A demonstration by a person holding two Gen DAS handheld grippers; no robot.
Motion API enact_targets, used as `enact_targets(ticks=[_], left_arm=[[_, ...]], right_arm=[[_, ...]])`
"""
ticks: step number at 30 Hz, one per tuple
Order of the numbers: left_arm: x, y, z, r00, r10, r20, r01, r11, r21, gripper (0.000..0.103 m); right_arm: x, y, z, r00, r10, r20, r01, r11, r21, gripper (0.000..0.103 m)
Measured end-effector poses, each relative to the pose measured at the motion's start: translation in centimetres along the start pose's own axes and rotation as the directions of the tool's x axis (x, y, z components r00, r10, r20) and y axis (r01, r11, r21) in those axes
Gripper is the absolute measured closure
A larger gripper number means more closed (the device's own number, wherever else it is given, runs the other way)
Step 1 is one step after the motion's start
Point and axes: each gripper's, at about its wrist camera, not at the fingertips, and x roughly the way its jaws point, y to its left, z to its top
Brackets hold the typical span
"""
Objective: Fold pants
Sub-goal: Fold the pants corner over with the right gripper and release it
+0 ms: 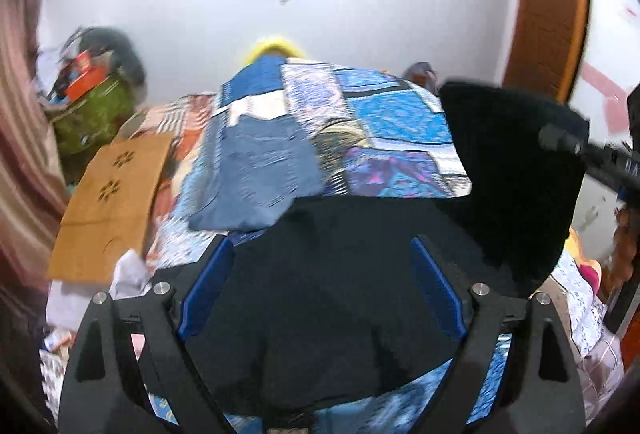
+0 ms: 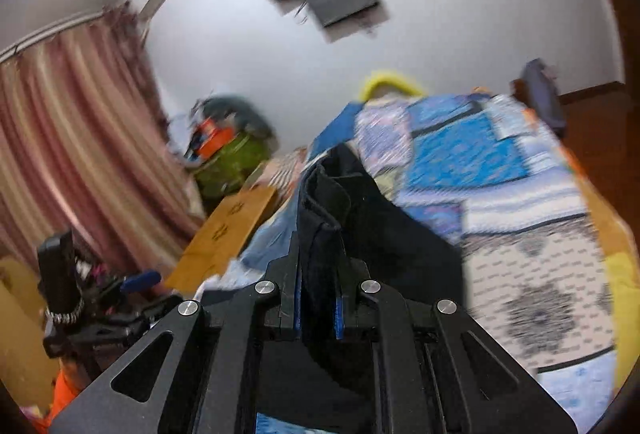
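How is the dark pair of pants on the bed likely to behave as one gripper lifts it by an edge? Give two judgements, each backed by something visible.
Probably floppy: the dark pants bunch into folds where the right gripper pinches them. Likely to sag and trail: in the left wrist view the lifted part hangs while the rest lies spread on the patchwork bedspread. Not fragile, apparently.

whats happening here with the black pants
A person with a claw in each hand is folding black pants on a patchwork bedspread. The right claw is shut on a fold of the pants and holds it up. The left claw is open above the fabric. Folded jeans lie beyond.
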Motion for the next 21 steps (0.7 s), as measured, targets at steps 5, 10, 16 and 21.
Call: enact_targets(ticks=[5, 10, 16, 21], left_arm=[[0.1, 2.4, -1.6, 0.999, 0.023, -0.034, -0.025, 0.999, -0.043, 0.013], [0.4, 3.1, -2.6, 0.998, 0.033, -0.051, -0.036, 0.998, -0.052, 0.013], [1.8, 2.5, -2.2, 0.997, 0.022, -0.075, -0.027, 0.998, -0.063, 0.013], [2.0, 0.5, -0.7, 0.998, -0.025, -0.058, 0.023, 0.999, -0.037, 0.013]], right_arm=[[6.5, 1.8, -4.2, 0.981, 0.054, -0.186, -0.059, 0.998, -0.021, 0.093], [10.4, 3.1, -8.6, 0.937, 0.017, -0.348, -0.057, 0.993, -0.105, 0.089], [10.0, 4.2, -8.9, 0.907, 0.016, -0.42, -0.096, 0.981, -0.17, 0.06], [7.2, 4.2, -7.0, 0.932, 0.034, -0.36, -0.113, 0.973, -0.2, 0.057]])
